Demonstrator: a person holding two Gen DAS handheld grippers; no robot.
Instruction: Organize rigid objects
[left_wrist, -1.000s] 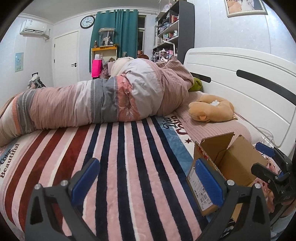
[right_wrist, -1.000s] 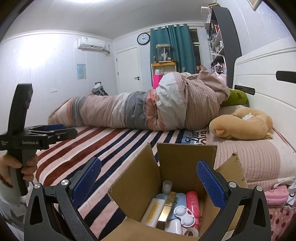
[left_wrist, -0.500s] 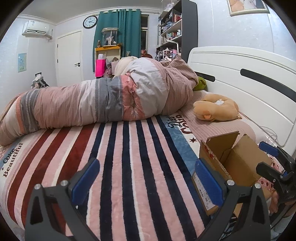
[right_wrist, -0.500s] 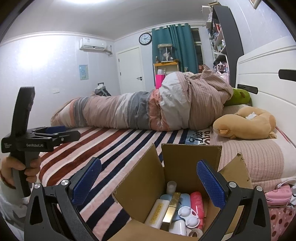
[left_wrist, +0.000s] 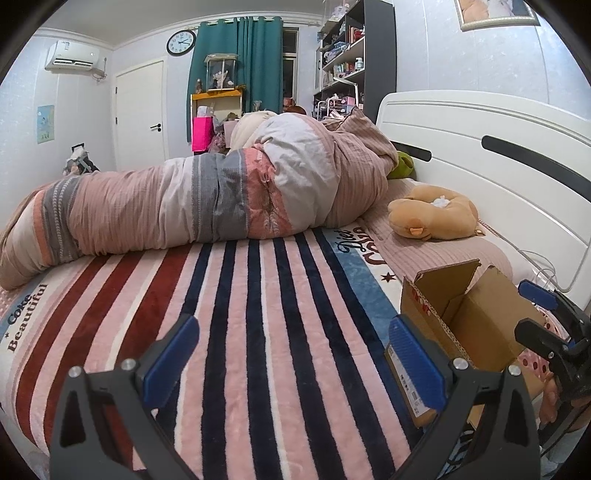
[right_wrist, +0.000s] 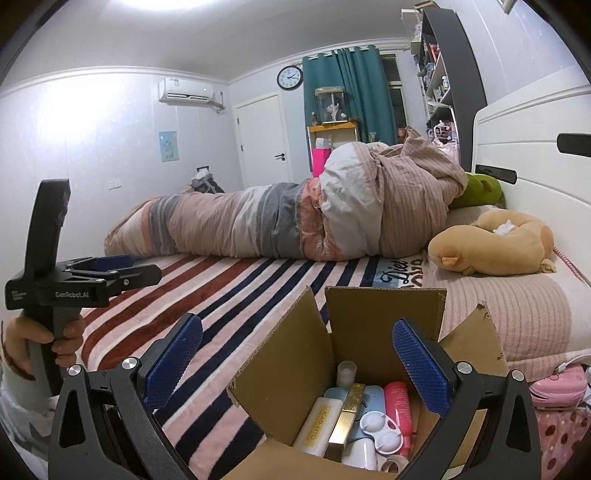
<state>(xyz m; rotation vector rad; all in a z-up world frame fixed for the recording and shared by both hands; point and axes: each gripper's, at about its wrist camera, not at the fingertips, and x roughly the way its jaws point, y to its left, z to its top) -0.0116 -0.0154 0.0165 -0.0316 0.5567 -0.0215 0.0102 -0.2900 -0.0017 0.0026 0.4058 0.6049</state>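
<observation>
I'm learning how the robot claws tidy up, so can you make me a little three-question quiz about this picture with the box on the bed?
1. True or false: the cardboard box on the striped blanket has its flaps open.
2. Which thing lies inside the box? A) a pink bottle B) a banana C) a red toy car
3. Fill in: both the left claw and the right claw are ____, holding nothing.

Key: 1 true; 2 A; 3 open
</observation>
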